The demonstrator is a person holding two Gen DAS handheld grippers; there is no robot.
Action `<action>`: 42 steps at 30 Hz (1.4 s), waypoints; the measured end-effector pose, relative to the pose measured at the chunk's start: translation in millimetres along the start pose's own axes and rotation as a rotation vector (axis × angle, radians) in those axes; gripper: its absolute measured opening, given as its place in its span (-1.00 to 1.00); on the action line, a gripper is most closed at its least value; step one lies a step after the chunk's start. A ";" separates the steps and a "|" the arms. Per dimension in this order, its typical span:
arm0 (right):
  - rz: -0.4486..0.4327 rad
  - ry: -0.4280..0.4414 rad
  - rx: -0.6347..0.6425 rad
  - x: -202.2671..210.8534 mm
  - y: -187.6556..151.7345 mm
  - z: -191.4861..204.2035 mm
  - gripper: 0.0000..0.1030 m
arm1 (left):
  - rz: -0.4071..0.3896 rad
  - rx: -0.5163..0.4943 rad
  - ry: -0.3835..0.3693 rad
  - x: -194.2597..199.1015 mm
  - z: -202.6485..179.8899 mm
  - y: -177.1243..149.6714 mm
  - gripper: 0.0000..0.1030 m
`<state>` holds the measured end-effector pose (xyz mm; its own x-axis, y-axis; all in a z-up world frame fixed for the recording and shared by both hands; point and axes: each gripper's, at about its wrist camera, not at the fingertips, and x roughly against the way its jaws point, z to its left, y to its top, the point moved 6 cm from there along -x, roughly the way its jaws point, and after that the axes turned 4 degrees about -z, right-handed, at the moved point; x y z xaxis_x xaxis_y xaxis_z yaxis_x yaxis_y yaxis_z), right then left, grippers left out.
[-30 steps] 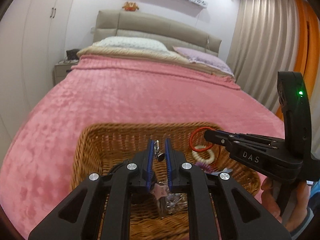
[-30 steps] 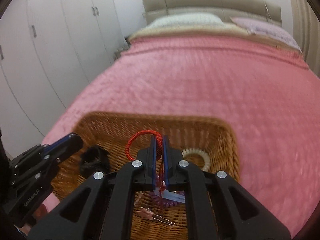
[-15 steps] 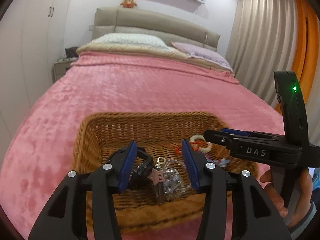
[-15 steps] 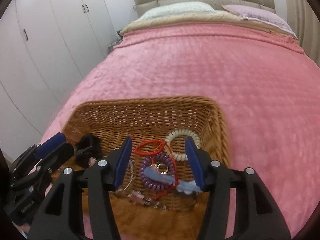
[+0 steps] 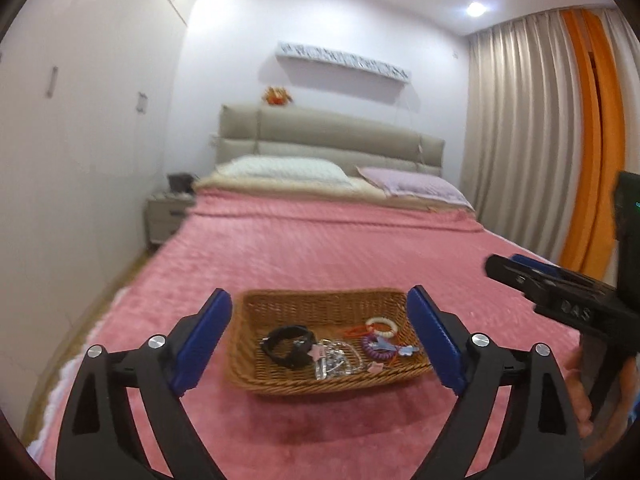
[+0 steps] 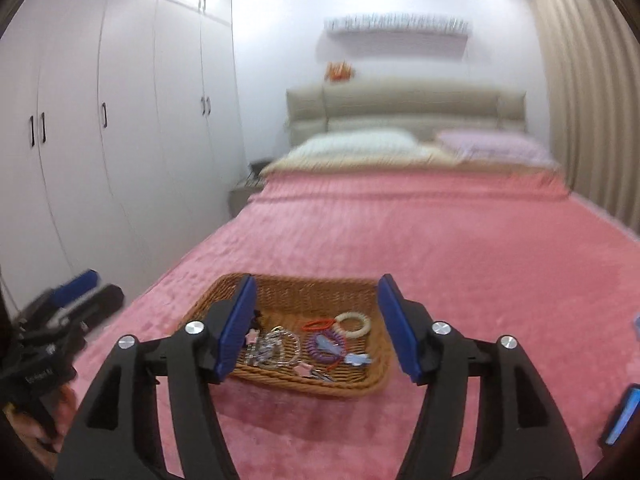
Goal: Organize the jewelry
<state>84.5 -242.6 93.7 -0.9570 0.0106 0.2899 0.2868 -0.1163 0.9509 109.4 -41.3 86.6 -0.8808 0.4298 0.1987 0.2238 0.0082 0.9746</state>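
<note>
A wicker basket [image 5: 280, 378] [image 6: 352, 384] sits on the pink bedspread near the foot of the bed. In it lie a black band [image 5: 289, 345], a silver chain with pink star charms [image 5: 334, 356] [image 6: 276, 345], a purple coil bracelet [image 5: 378, 346] [image 6: 325, 345], a red cord loop [image 5: 354, 330] [image 6: 318, 324] and a white beaded ring [image 5: 382, 325] [image 6: 353, 323]. My left gripper [image 5: 320, 326] is open and empty, held back above the basket. My right gripper [image 6: 314, 320] is open and empty too; it also shows at the right of the left wrist view [image 5: 516, 266].
The pink bedspread [image 5: 320, 248] stretches to pillows and a beige headboard. White wardrobes [image 6: 100, 152] stand on the left, a nightstand [image 5: 164, 220] beside the bed, curtains [image 5: 532, 140] on the right. A phone [image 6: 622, 416] lies at the bed's right edge.
Both grippers opened, dropped the chain and the red cord into the basket, then pulled back and up away from it. The jewelry now lies in the basket.
</note>
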 end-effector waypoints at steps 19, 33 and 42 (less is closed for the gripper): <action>-0.099 -0.129 0.013 -8.4 -82.4 -12.1 0.53 | -0.020 -0.090 0.210 -10.7 -10.2 -67.7 0.77; -0.073 -0.108 -0.018 -17.1 -94.1 -16.2 0.53 | -0.010 -0.080 0.238 -17.7 -0.7 -78.9 0.80; -0.071 -0.106 -0.010 -16.8 -94.0 -15.2 0.53 | -0.015 -0.110 0.252 -17.0 -7.8 -77.4 0.82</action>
<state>73.0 -246.9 -2.2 -0.9646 0.1243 0.2325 0.2178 -0.1210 0.9685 103.8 -56.3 8.6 -0.9628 0.1920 0.1903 0.1756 -0.0907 0.9803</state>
